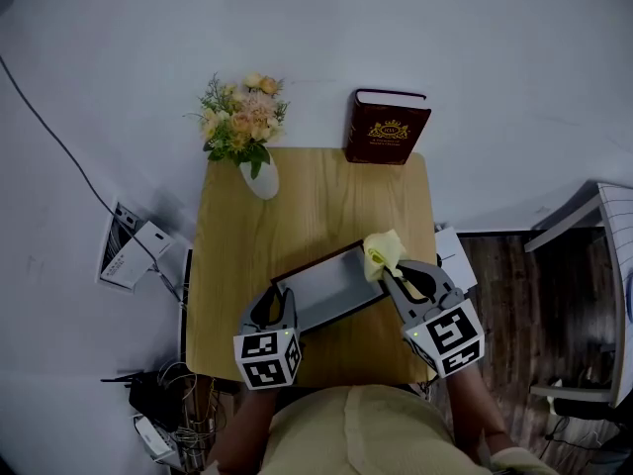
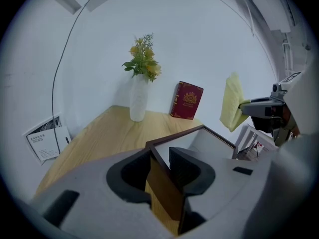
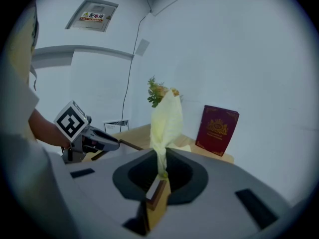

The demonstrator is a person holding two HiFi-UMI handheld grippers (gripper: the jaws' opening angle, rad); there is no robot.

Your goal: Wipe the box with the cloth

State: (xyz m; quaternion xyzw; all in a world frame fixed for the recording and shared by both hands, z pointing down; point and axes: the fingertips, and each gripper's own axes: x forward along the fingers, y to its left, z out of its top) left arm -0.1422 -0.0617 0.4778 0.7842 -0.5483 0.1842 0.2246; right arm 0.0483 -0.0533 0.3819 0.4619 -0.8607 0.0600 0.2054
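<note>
Pinching the flat, dark-rimmed, grey-topped box [image 1: 326,287] by its near left corner, our left gripper [image 1: 273,303] steadies it where it sits askew on the light wooden bench [image 1: 297,206]. Our right gripper [image 1: 394,277] is clamped on the pale yellow cloth [image 1: 381,250], lifted clear above the box's right end.

Right tool [image 3: 160,173] clamped on upright yellow cloth [image 3: 166,121], red book [image 3: 218,130] behind
</note>
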